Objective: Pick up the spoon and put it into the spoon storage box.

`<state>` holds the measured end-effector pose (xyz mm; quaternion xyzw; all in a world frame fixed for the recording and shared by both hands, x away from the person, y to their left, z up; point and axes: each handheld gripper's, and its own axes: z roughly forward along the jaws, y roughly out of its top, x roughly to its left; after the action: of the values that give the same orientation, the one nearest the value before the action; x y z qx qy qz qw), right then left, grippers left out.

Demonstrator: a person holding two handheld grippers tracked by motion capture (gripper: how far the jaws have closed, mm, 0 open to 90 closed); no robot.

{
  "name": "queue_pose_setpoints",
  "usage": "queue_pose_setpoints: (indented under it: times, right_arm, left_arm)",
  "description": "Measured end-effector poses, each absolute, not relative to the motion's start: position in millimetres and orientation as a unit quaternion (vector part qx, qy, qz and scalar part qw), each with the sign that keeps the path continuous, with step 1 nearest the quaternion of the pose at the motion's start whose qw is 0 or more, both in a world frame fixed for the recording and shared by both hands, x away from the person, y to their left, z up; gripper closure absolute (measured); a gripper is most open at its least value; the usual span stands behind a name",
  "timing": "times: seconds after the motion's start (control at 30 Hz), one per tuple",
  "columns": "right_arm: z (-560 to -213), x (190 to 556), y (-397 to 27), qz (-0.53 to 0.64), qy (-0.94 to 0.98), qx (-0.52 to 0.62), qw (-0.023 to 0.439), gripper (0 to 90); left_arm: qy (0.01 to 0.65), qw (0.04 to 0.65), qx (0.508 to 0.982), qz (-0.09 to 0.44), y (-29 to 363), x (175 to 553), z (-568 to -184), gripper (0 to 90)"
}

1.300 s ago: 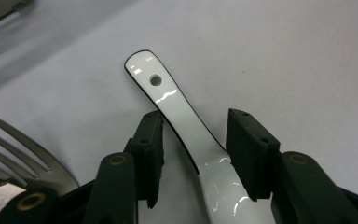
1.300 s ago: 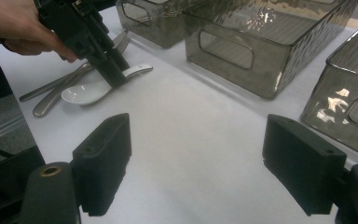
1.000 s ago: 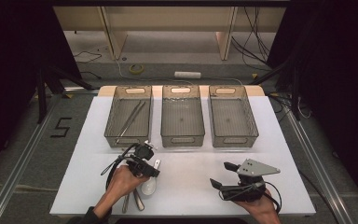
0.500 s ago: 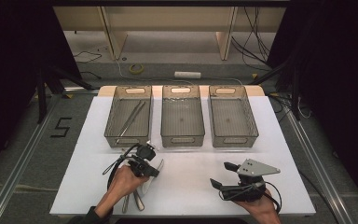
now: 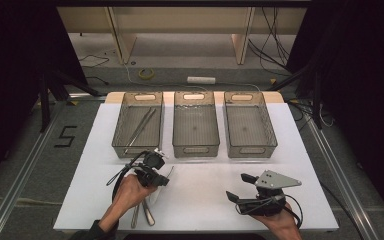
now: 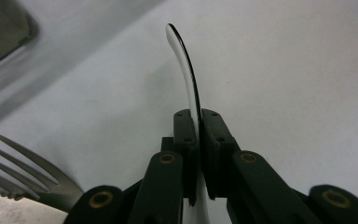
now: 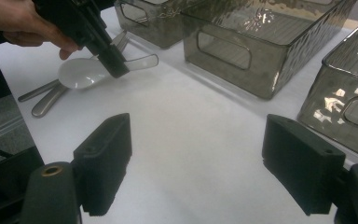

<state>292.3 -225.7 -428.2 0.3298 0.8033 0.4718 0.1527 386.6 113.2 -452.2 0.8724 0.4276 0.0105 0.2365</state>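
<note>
Just now the left hand-held gripper (image 6: 198,116) closed its jaws on the clear spoon's handle (image 6: 186,70), lying near the left bin (image 5: 139,125); grasp secured, lift likely next. Right hand-held gripper (image 7: 196,158) idled, jaws apart.

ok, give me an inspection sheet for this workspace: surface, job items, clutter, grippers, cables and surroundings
Surface: white table, bare between the grippers.
Job's things: clear plastic spoon; fork; three smoky bins, the left one holding long utensils.
Clutter: nothing seen.
Grippers: left hand-held gripper has just closed on the spoon's handle; right hand-held gripper open, holding nothing.
Cables: black lead trailing from the left gripper.
Surroundings: floor cables, yellow tape roll, power strip.
</note>
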Motion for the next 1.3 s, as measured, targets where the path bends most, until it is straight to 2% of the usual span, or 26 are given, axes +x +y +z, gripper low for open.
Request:
queue_pose_setpoints:
  times: [0.73,1.3]
  right_arm:
    - [-428.7,293.5,-226.8,0.476,0.799,0.334,0.153,25.0]
    - [-429.1,294.6,-227.4,0.478,0.797,0.337,0.151,24.9]
  left_arm:
    - [0.424,0.34,0.839,0.035,130.0,400.5,-398.6,85.1]
    - [0.419,0.365,0.829,0.061,117.7,439.1,-372.7,85.0]
